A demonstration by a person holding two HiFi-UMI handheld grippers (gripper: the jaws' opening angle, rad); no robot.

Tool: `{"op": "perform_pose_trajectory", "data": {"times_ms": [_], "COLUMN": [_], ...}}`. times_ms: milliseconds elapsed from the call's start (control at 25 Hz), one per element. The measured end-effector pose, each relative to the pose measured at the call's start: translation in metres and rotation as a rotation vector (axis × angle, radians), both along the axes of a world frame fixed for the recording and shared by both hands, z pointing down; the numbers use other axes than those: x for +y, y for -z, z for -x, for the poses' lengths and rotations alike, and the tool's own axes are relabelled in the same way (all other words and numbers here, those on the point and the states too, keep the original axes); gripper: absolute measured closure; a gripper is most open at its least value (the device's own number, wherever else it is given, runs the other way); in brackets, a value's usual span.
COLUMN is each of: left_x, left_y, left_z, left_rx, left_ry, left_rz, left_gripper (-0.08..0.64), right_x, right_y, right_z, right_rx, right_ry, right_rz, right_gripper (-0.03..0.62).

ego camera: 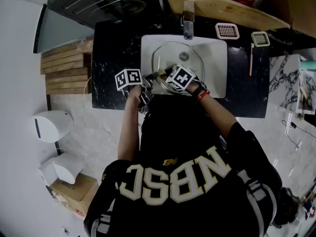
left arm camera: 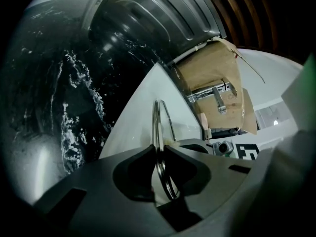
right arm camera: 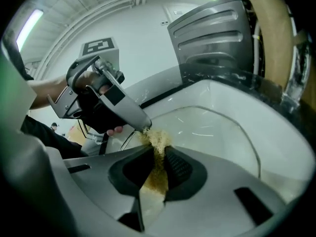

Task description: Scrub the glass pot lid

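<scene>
The glass pot lid (ego camera: 178, 58) stands on edge, tilted, in the white sink (ego camera: 217, 53). My left gripper (ego camera: 149, 84) is shut on the lid's metal rim (left arm camera: 159, 125) at its near left side; in the left gripper view the jaws (left arm camera: 158, 152) pinch the thin double rim. My right gripper (ego camera: 164, 76) is shut on a yellow-brown scrub pad (right arm camera: 157, 144), and the pad's frayed end lies against the glass (right arm camera: 217, 132) right beside the left gripper's tip (right arm camera: 144, 126). The lid's knob is hidden.
A chrome faucet (ego camera: 188, 22) rises behind the sink. Black marble counter (ego camera: 111, 58) surrounds it. Two small slotted strainers (ego camera: 227, 31) (ego camera: 260, 38) and a pink stick (ego camera: 251, 60) lie at the right. Stacked wooden boards (ego camera: 64, 68) sit at the left.
</scene>
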State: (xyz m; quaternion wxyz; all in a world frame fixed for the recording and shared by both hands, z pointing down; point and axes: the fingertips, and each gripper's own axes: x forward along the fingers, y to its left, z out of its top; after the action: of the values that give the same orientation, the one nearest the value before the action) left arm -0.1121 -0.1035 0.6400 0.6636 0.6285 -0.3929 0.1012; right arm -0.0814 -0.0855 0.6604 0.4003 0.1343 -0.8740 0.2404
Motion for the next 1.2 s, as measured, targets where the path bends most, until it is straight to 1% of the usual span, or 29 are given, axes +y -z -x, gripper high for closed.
{"op": "perform_pose_trajectory", "data": {"times_ms": [120, 200, 320, 440, 560, 760, 880, 1040, 1200], "left_x": [-0.001, -0.002, -0.002, -0.001, 0.000, 0.000, -0.001, -0.001, -0.001], "left_y": [-0.001, -0.001, -0.002, -0.003, -0.003, -0.004, -0.004, -0.003, -0.002], "left_z": [0.003, 0.005, 0.008, 0.007, 0.007, 0.010, 0.010, 0.009, 0.009], "left_rx": [0.001, 0.001, -0.005, -0.023, -0.032, -0.054, -0.052, -0.048, -0.046], "left_ry": [0.018, 0.027, 0.029, 0.020, 0.018, 0.031, 0.035, 0.034, 0.033], "left_rz": [0.008, 0.012, 0.017, 0.021, 0.021, 0.020, 0.019, 0.016, 0.010], "left_gripper": [0.489, 0.489, 0.491, 0.491, 0.491, 0.489, 0.488, 0.486, 0.485], "right_x": [-0.005, -0.011, -0.031, -0.050, -0.068, -0.095, -0.107, -0.120, -0.131], "right_y": [-0.004, -0.005, -0.007, -0.010, -0.016, -0.032, -0.043, -0.058, -0.071], "right_z": [0.006, 0.010, 0.014, 0.016, 0.015, 0.006, -0.002, -0.020, -0.046], "right_rx": [-0.002, -0.015, -0.037, -0.036, -0.005, 0.077, 0.115, 0.156, 0.210], "right_ry": [0.071, 0.092, 0.056, 0.033, 0.015, -0.057, -0.097, -0.145, -0.205], "right_rz": [-0.069, -0.121, -0.220, -0.260, -0.289, -0.308, -0.309, -0.298, -0.272], "right_gripper": [0.525, 0.523, 0.525, 0.525, 0.525, 0.525, 0.526, 0.526, 0.525]}}
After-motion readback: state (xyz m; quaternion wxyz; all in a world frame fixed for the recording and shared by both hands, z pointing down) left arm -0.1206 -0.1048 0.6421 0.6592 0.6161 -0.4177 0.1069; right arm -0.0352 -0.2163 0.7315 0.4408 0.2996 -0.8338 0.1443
